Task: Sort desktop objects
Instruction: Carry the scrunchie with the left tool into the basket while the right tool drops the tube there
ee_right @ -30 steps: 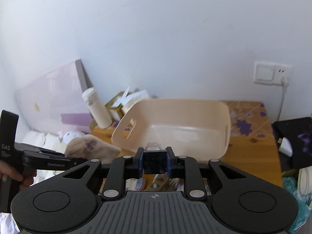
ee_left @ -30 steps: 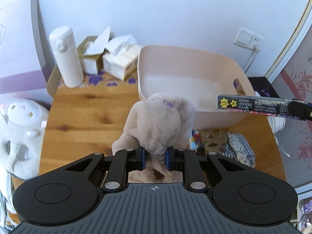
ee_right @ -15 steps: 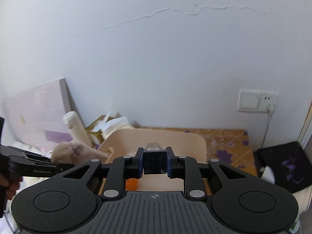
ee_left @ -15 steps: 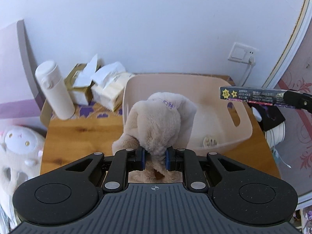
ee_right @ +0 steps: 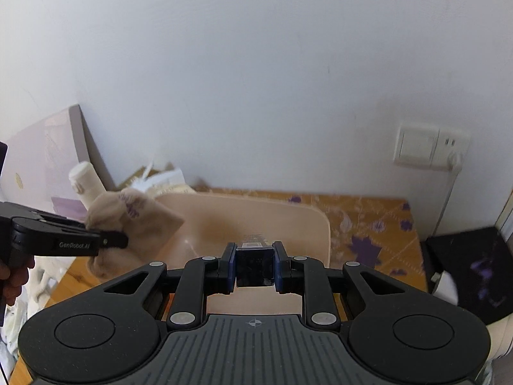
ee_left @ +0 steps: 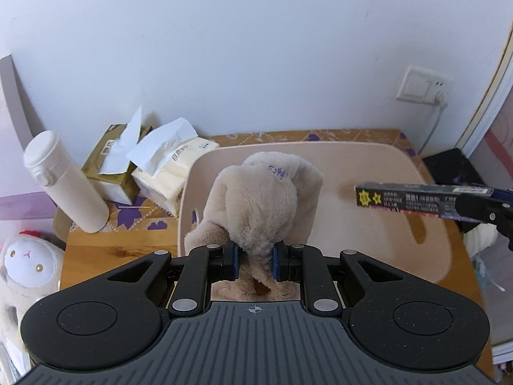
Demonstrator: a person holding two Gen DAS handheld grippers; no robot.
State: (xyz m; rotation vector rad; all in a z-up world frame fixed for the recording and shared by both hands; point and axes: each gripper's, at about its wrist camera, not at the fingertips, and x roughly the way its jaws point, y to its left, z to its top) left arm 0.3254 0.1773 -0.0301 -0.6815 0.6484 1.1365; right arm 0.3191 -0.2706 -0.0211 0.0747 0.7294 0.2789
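My left gripper (ee_left: 255, 261) is shut on a beige plush toy (ee_left: 259, 202), which hangs over the left part of a pale pink plastic bin (ee_left: 368, 160). In the right wrist view the same plush toy (ee_right: 128, 221) sits at the bin's (ee_right: 288, 211) left rim, pinched by the left gripper (ee_right: 123, 242). My right gripper (ee_right: 255, 268) is shut on a long dark box (ee_right: 255, 264), seen end-on above the bin. From the left wrist view that dark box (ee_left: 410, 200) juts in from the right over the bin, with yellow stars on its end.
A white bottle (ee_left: 64, 183) and two tissue packs (ee_left: 160, 166) stand at the table's back left. A white plush toy (ee_left: 25, 269) lies off the table's left edge. A wall socket (ee_left: 423, 85) with a cable is at the right; a black object (ee_right: 471, 266) sits beside the bin.
Both grippers have moved forward with their loads: the plush toy went from in front of the bin to over it, and the dark box now hangs over the bin.
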